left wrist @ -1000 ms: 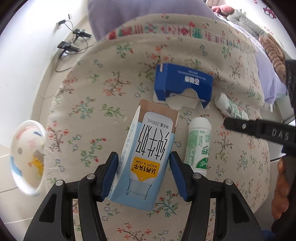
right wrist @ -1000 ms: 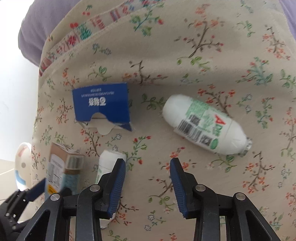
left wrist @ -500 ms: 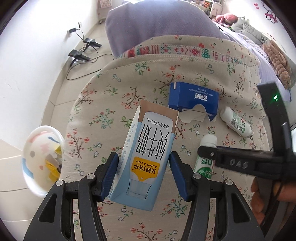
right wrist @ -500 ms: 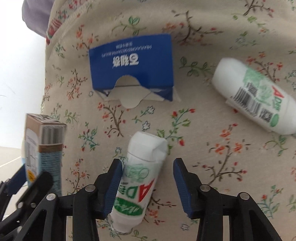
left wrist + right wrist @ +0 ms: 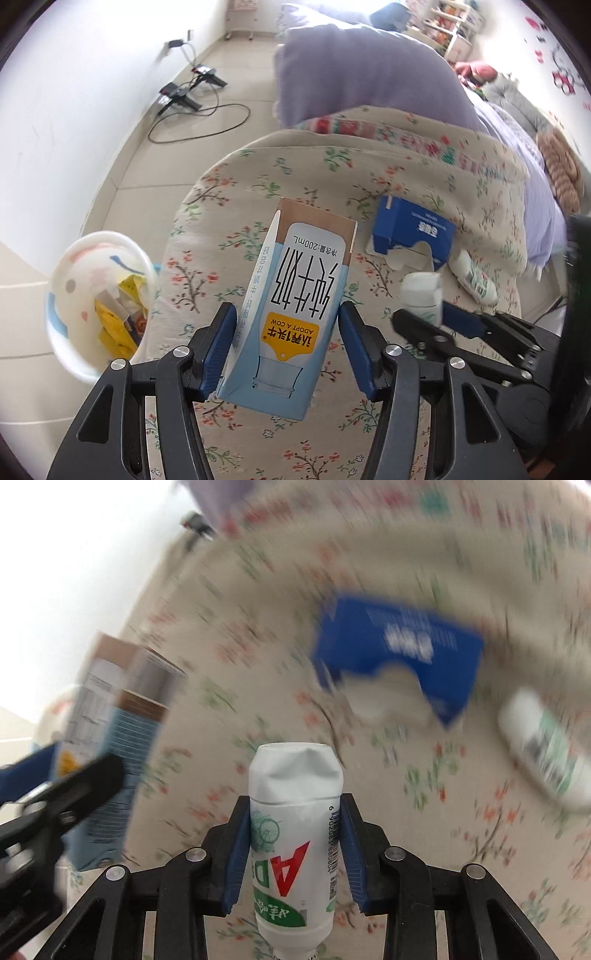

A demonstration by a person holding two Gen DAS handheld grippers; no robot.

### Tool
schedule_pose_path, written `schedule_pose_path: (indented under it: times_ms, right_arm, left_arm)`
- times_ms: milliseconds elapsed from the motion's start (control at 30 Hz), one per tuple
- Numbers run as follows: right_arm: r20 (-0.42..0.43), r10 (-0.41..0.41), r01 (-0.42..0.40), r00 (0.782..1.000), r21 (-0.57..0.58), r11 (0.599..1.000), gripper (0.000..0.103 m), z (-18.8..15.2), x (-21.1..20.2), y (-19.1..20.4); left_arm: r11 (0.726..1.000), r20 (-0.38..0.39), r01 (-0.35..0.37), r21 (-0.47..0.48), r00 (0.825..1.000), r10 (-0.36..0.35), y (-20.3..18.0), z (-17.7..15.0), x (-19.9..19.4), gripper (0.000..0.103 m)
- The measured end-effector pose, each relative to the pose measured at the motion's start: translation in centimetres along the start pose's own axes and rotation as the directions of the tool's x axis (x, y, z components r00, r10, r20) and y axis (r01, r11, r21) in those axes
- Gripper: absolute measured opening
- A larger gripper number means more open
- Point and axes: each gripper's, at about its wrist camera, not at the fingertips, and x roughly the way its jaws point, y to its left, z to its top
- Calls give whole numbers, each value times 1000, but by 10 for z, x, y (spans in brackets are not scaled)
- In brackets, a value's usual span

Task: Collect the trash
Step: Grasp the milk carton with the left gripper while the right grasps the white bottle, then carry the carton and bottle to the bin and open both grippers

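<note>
Left gripper (image 5: pixel 288 350) is clamped on the milk carton (image 5: pixel 295 306), long axis pointing to 12 o'clock, with the trash bin (image 5: pixel 66 317) at 9 o'clock and nearer this hand, while right gripper (image 5: pixel 295 853) grasps the yogurt bottle (image 5: pixel 295 834), farther off.

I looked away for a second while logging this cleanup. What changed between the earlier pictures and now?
The right hand-held gripper moved in around the nearer white bottle, closed on it and lifted it off the floral blanket. The left hand-held gripper rose, keeping its hold on the milk carton. The blue box and the other white bottle stayed lying on the blanket; the bin stayed put.
</note>
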Motion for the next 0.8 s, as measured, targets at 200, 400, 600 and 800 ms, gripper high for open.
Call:
schedule_pose_path:
  times_ms: [200, 400, 600, 800]
  right_arm:
    - [98, -43, 52, 994, -91, 994, 40, 0, -15, 29]
    - [125, -26, 44, 992, -144, 989, 40, 11, -3, 54]
    - [150, 8, 21, 989, -187, 982, 40, 16, 7, 66]
    - [172, 54, -13, 984, -235, 972, 40, 17, 13, 95]
  left_arm:
    - [999, 13, 6, -52, 1000, -5, 22, 3, -7, 60]
    - [993, 16, 8, -115, 1000, -6, 52, 6, -10, 60]
    - [983, 24, 5, -182, 1000, -1, 86, 7, -16, 60]
    - [959, 14, -21, -283, 1000, 26, 137, 7, -11, 60]
